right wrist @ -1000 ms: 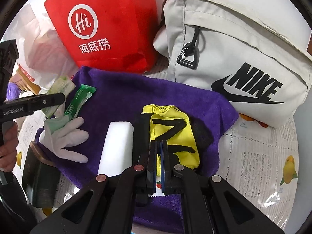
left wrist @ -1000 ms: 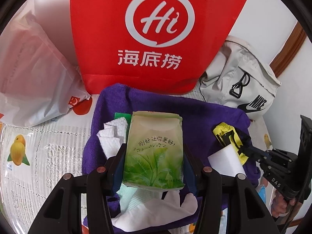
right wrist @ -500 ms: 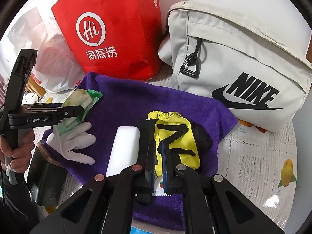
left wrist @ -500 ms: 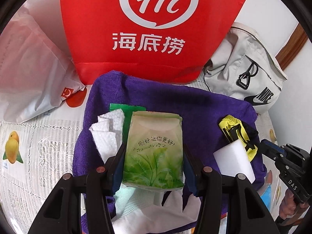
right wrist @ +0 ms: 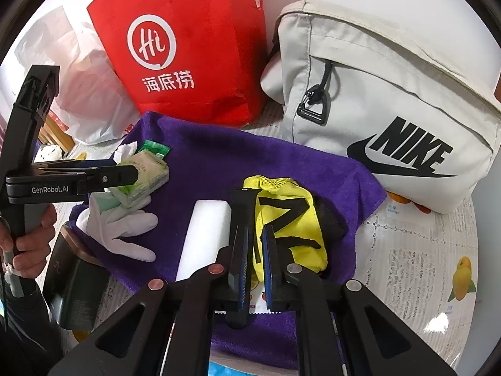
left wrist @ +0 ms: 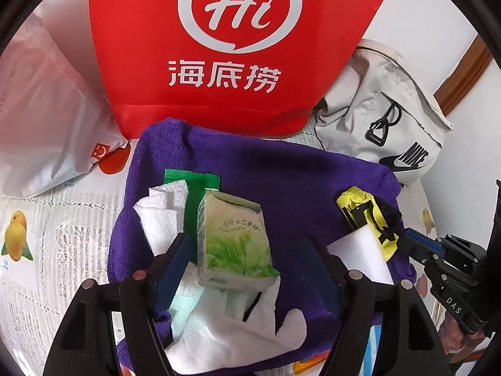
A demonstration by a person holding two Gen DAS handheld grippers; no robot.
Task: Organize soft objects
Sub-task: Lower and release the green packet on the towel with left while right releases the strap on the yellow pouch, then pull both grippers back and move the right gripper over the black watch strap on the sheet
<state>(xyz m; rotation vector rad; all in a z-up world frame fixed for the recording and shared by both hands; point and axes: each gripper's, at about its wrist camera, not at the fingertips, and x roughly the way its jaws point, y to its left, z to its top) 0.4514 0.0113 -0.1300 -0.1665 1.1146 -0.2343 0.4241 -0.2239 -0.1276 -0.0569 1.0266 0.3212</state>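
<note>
My left tool (left wrist: 247, 260) is spread wide, and the tissue pack (left wrist: 233, 241) lies loose on the purple towel (left wrist: 281, 181). My right tool (right wrist: 253, 257) is nearly pressed together over the yellow pouch (right wrist: 291, 219), holding nothing. Most sorting is left.

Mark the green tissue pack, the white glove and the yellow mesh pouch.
green tissue pack (left wrist: 235, 241): left wrist view, printed front face.
white glove (right wrist: 125, 228): right wrist view, palm.
yellow mesh pouch (right wrist: 291, 219): right wrist view, yellow front panel.
</note>
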